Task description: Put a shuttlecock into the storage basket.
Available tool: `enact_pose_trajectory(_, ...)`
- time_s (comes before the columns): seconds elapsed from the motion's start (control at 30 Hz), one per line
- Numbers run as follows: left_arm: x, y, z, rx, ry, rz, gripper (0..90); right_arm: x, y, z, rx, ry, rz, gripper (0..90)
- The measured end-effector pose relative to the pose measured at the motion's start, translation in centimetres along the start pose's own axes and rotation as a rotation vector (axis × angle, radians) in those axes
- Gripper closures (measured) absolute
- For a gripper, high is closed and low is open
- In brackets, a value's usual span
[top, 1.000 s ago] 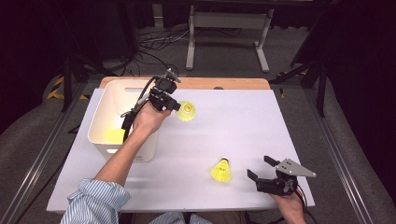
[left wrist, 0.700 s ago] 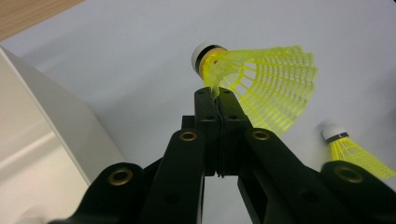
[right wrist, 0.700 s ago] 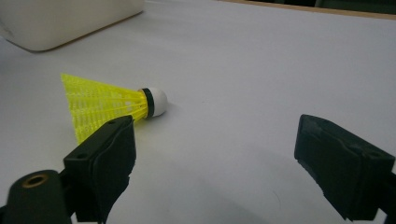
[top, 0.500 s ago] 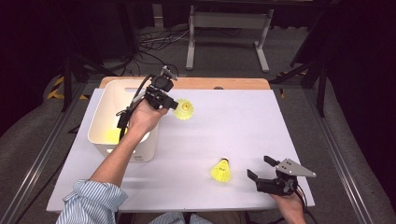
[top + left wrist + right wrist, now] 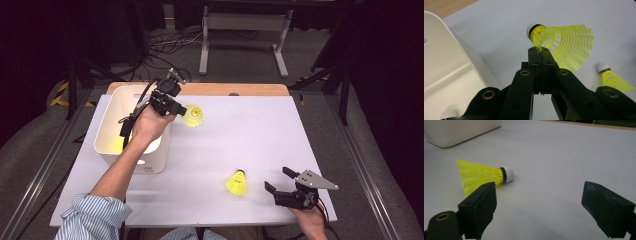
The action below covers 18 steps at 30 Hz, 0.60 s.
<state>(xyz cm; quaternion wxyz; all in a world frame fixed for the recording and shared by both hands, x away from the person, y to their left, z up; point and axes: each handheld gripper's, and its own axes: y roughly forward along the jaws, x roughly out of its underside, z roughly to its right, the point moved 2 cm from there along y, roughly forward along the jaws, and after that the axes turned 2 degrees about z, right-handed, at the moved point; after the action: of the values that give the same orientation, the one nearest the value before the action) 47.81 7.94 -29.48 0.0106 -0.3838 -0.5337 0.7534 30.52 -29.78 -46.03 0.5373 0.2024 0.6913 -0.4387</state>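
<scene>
One white bin (image 5: 152, 155) stands at the left side of the white table (image 5: 280, 130). Its interior holds yellow shuttlecocks; one yellow patch (image 5: 118, 145) shows on the bin floor in the high view, and a white cork tip (image 5: 447, 113) shows inside the bin in the left gripper view. The exact number inside cannot be determined.

Outside the bin, two shuttlecocks are counted. The held shuttlecock (image 5: 192, 115) is clamped in the left gripper (image 5: 170, 102), just beside the bin's right rim and above the table. The left gripper view shows both black jaws pressed together on the edge of the yellow skirt (image 5: 566, 48), near the white cork. The skirt fans out to the right of the jaws.

The loose shuttlecock (image 5: 237, 182) lies on its side on the table near the front edge, well apart from the bin. Its white cork (image 5: 507, 174) carries a dark band.

The right gripper (image 5: 281, 181) sits at the front right of the table, just beside the loose shuttlecock. Its jaws stand wide apart with nothing between them. The right gripper view places the shuttlecock skirt (image 5: 475, 177) behind the left-hand jaw.

Two grippers are present, one per hand.
</scene>
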Motion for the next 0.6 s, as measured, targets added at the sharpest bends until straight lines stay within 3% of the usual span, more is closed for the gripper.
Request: enact_pose_trajectory(0.6,0.46,-1.11,-0.92,-0.026,0.002,0.011,89.5,-0.01,-0.05,0.06,0.004,0.0,0.003,13.2)
